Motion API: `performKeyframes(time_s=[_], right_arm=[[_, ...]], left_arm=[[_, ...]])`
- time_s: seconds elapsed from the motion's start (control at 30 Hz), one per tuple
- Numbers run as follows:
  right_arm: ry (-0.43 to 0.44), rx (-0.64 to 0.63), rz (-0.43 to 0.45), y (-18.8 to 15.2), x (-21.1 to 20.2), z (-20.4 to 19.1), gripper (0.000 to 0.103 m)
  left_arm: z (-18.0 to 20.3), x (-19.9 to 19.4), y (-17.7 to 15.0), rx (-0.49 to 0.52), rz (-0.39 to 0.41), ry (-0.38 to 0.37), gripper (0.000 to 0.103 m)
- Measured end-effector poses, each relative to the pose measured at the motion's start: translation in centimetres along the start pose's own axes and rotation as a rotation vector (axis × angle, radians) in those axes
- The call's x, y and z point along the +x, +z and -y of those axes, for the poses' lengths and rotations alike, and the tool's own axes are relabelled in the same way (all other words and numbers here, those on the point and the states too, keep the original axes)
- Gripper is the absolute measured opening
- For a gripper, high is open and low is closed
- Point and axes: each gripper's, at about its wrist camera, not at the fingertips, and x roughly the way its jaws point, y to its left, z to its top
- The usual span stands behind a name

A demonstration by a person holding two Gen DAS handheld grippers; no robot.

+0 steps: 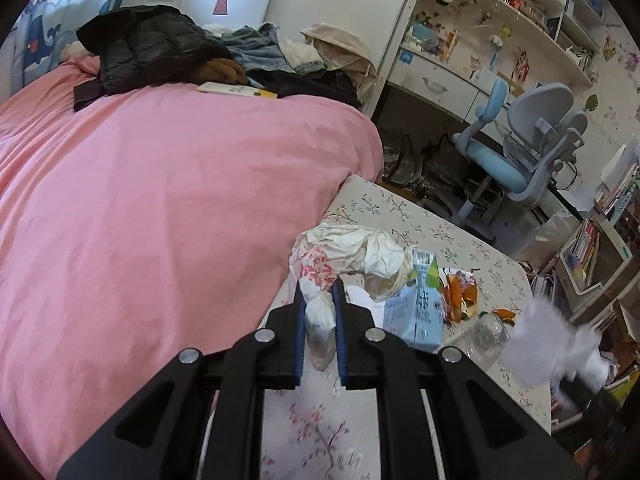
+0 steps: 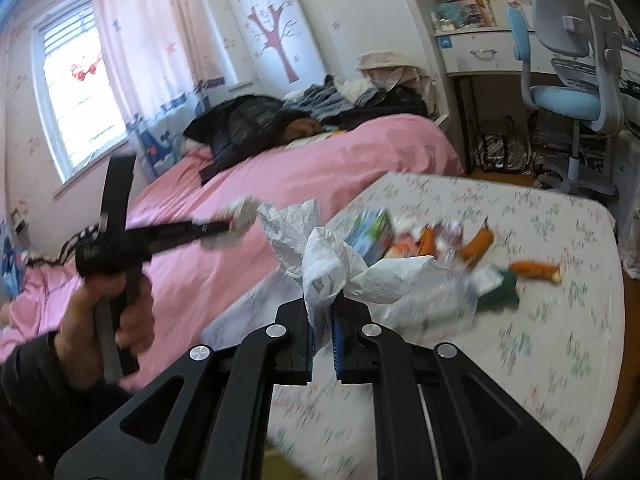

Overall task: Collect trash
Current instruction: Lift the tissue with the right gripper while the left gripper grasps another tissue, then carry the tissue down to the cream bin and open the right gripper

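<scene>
Soft daylight enters by the window (image 2: 76, 92), far left of the tongs; the right view is motion-blurred, edges bowed.

Crumpled tissues (image 1: 320, 312), carton (image 1: 420, 308) on table

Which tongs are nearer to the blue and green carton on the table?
Left. The left tongs, shut on a white tissue, sit just beside the carton. The right tongs, shut on crumpled white paper, are farther back from it.
</scene>
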Motion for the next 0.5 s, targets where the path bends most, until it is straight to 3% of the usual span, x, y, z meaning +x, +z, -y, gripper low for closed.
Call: performKeyframes(time_s=[0.2, 0.4, 0.5], right_arm=[[0.063, 0.010, -0.098, -5.4, -1.4, -3.0, 0.007], [0.166, -0.032, -0.284, -11.0, -0.9, -6.7, 0.007], [0.203, -0.051, -0.418, -14.2, 0.1, -8.3, 0.007]], left_arm=[[0.0, -1.8, -1.4, 0.019, 0.004, -0.010, 0.013], [0.0, -2.4, -2.2, 0.027, -0.004, -0.027, 0.013], [0.2, -2.6, -2.6, 0.030, -0.006, -0.033, 0.013]])
